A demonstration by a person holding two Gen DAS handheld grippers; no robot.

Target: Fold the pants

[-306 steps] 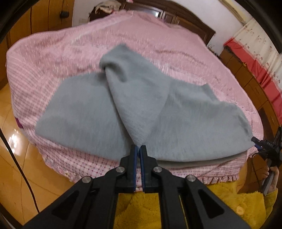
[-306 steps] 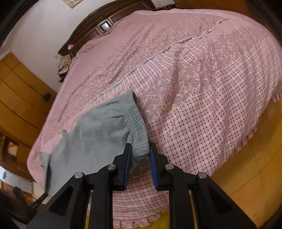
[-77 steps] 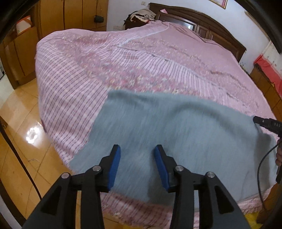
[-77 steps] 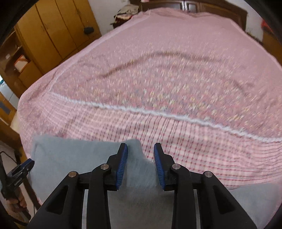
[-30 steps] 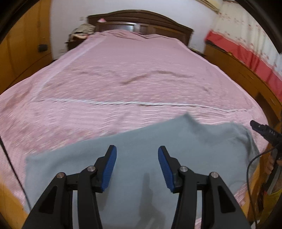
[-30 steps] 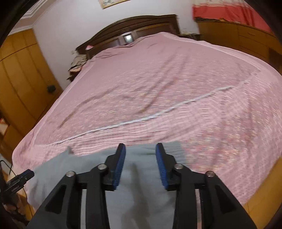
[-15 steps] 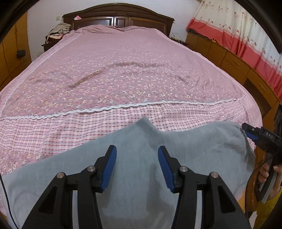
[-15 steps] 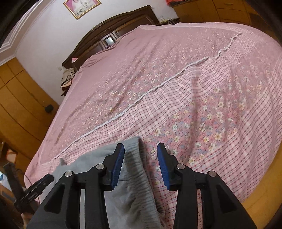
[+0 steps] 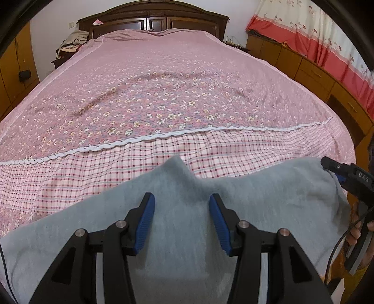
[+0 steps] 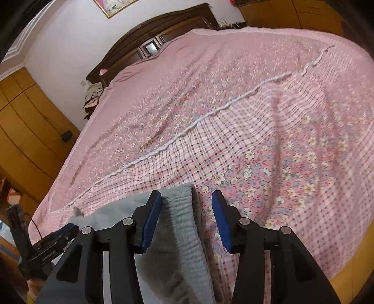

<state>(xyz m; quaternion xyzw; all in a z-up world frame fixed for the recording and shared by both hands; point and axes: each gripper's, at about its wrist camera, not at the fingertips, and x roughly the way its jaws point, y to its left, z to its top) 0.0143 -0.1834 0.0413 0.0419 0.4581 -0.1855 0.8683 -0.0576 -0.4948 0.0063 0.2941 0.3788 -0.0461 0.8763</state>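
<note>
My left gripper [image 9: 181,217] hovers with jaws wide over the grey pants [image 9: 257,201], which lie across the near edge of the bed [image 9: 163,98]. My right gripper [image 10: 187,216] is spread too, straddling the ribbed waistband [image 10: 184,224]. The pants' near part is cut off below both views.

Pants [image 9: 182,233]: grey cloth, matt and fuzzy; ribbed at the waistband [image 10: 184,224]. Bedspread [image 9: 163,93]: pink printed cloth, matt, with white lace trim [image 9: 145,139]. Left gripper [image 9: 181,218]: black matt plastic, ridged blue pads [image 9: 146,221] (rubbery-looking), shiny metal pins. Headboard [image 9: 152,16]: dark glossy wood.
</note>
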